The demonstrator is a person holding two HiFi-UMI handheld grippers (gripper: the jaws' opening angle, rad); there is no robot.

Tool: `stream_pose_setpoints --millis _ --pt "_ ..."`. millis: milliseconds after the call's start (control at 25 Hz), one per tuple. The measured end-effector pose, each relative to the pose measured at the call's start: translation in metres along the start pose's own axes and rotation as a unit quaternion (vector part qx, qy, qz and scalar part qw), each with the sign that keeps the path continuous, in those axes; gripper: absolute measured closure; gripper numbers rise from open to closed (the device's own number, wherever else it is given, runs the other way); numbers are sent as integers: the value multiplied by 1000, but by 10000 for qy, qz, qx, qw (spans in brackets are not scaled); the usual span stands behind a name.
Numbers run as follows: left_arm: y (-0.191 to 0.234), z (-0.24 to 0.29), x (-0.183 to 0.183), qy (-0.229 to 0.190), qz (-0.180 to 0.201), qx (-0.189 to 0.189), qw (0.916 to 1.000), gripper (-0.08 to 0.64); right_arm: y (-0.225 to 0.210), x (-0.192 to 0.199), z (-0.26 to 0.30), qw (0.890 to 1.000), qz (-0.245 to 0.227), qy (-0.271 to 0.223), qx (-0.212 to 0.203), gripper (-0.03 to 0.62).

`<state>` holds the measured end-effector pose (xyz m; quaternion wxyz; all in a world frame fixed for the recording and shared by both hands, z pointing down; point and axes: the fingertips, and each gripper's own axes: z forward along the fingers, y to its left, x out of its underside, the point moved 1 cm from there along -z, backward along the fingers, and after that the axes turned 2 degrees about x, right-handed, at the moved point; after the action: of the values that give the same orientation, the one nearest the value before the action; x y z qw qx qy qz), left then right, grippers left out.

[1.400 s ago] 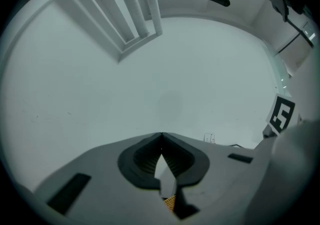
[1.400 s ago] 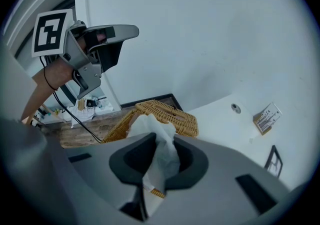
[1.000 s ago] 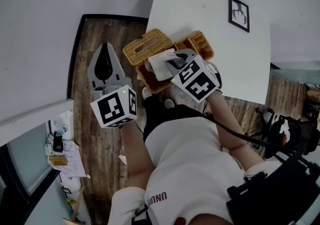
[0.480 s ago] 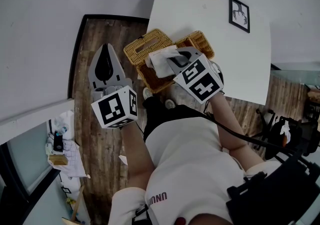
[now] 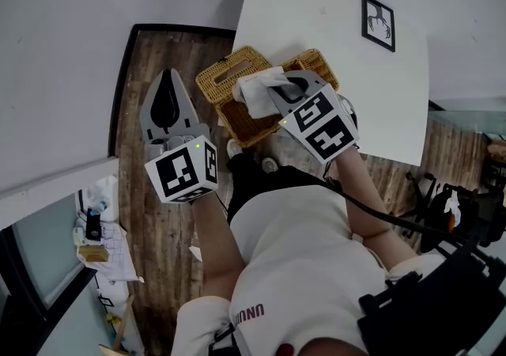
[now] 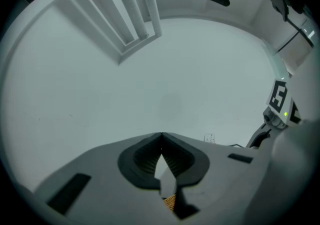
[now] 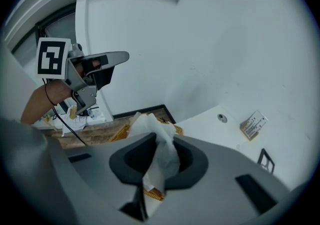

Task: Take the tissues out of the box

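Wooden floor [image 5: 158, 244] is showing at frame left; right gripper [image 5: 274, 93] is clamping a tissue [image 5: 254, 87] over the box [image 5: 220, 77]; left gripper [image 5: 166, 81] is hovering, jaws together.

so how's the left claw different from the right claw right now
The right claw is shut on a white tissue; the left claw is shut on nothing. The right claw tilts down over the wicker baskets at the edge of the table; the left claw points level, off to the side above the wooden floor. Both are grey and closed.
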<state>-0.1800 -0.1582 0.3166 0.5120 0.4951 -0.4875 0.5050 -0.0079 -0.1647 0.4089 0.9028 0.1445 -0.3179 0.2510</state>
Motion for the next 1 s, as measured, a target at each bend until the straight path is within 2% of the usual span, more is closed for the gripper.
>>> stream_pose_setpoints --millis 1000 --pt "-3 3 -4 -37 84 68 9999 546 -25 -22 -28 9981 57 -436 435 532"
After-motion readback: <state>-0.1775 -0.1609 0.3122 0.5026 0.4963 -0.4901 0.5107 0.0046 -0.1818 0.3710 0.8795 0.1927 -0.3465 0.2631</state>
